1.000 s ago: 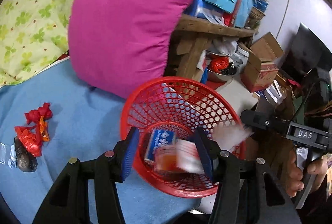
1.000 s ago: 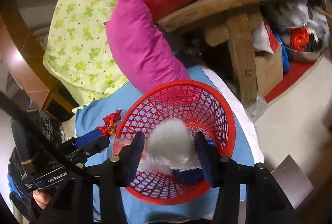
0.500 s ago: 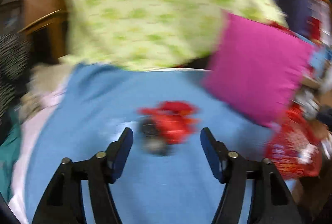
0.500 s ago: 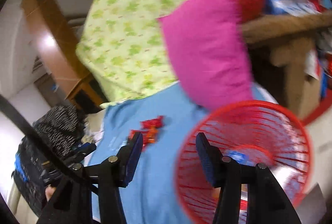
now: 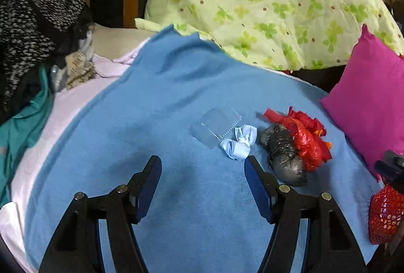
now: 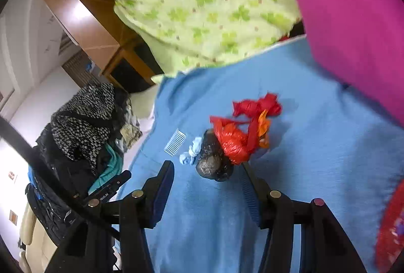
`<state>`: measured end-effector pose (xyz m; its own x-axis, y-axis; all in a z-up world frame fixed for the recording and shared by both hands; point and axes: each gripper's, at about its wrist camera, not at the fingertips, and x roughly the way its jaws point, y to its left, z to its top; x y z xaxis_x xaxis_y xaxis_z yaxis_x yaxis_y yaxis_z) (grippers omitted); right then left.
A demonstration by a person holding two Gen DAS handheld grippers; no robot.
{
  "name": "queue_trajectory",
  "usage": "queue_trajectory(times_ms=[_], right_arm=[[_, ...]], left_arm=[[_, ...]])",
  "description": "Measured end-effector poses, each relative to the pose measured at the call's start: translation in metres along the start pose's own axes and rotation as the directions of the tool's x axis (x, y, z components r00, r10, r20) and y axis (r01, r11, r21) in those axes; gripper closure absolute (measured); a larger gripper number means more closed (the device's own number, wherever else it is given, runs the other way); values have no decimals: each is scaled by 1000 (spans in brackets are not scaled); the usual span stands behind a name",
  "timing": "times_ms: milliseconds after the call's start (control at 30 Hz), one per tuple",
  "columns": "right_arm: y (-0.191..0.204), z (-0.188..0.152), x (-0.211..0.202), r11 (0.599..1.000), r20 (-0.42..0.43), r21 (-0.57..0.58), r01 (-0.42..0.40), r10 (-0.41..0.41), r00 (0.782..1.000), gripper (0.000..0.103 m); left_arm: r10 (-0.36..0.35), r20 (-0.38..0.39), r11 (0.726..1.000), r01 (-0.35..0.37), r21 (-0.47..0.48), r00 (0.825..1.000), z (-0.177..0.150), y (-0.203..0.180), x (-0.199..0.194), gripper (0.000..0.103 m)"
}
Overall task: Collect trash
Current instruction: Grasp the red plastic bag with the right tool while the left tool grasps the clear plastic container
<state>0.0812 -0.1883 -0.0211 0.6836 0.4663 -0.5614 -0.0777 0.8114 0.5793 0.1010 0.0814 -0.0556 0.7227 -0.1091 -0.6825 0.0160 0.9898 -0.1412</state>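
Trash lies on a blue blanket (image 5: pixel 156 106): a clear plastic wrapper (image 5: pixel 214 126), a crumpled white-blue tissue (image 5: pixel 238 144), a grey-black bag bundle (image 5: pixel 284 154) and a red plastic bag (image 5: pixel 306 136). My left gripper (image 5: pixel 203 184) is open and empty, just short of the tissue. In the right wrist view the black bundle (image 6: pixel 213 159), red bag (image 6: pixel 242 131), tissue (image 6: pixel 192 150) and a white comb-like piece (image 6: pixel 174 142) lie ahead of my open, empty right gripper (image 6: pixel 208 187). The red mesh basket (image 5: pixel 385 215) is at the right edge.
A magenta pillow (image 5: pixel 371 111) stands right of the trash. A green clover-print quilt (image 5: pixel 265 0) is piled behind. Dark clothes (image 5: pixel 32 28) and teal cloth (image 5: pixel 22 111) lie at the left. A wooden cabinet (image 6: pixel 73 10) stands beyond.
Both grippers released trash into the red basket, then swung left away from it. They now face the remaining pile on the blue blanket, both empty.
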Motion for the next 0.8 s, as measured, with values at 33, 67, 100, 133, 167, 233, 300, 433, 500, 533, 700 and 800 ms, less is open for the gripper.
queue_trajectory(times_ms=[33, 67, 100, 133, 167, 233, 300, 433, 500, 533, 700, 800], right_arm=[[-4, 1, 10, 1000, -12, 10, -4, 4, 1000, 47], [-7, 2, 21, 1000, -23, 21, -10, 10, 1000, 50], [-10, 4, 31, 1000, -32, 26, -14, 14, 999, 52], [-12, 7, 40, 1000, -40, 25, -13, 14, 999, 56], [-13, 8, 45, 1000, -44, 22, -11, 12, 999, 59], [-16, 13, 66, 1000, -60, 23, -12, 13, 998, 61], [-20, 19, 81, 999, -78, 31, -14, 17, 997, 61], [-24, 30, 113, 1000, -106, 26, 9, -6, 994, 61], [-25, 33, 125, 999, -108, 11, 40, -38, 993, 61], [-26, 34, 128, 999, -106, 7, 46, -45, 993, 61], [-34, 31, 150, 994, -130, -20, 112, -113, 985, 56], [-42, 29, 158, 994, -151, -6, 109, -109, 983, 56]], left_arm=[[-8, -10, 1000, 8, 10, 1000, 1, -3, 8, 34], [-18, -17, 1000, 18, 16, 1000, 2, -5, 13, 34], [-38, -25, 999, 39, 25, 999, 3, -9, 20, 34], [-55, -28, 998, 56, 32, 998, 3, -12, 25, 34], [-70, -33, 997, 71, 40, 997, 3, -15, 30, 34], [-96, -49, 994, 99, 50, 994, 2, -19, 42, 34], [-86, -70, 995, 89, 50, 994, 4, -17, 54, 34], [-62, -51, 997, 64, 41, 997, 16, -5, 70, 34], [-82, -48, 996, 84, 30, 995, 20, -1, 77, 34], [-79, -45, 996, 81, 35, 996, 23, -1, 81, 34], [-101, -81, 991, 108, 85, 992, 31, -12, 105, 34], [-101, -108, 989, 112, 99, 989, 32, -16, 117, 34]])
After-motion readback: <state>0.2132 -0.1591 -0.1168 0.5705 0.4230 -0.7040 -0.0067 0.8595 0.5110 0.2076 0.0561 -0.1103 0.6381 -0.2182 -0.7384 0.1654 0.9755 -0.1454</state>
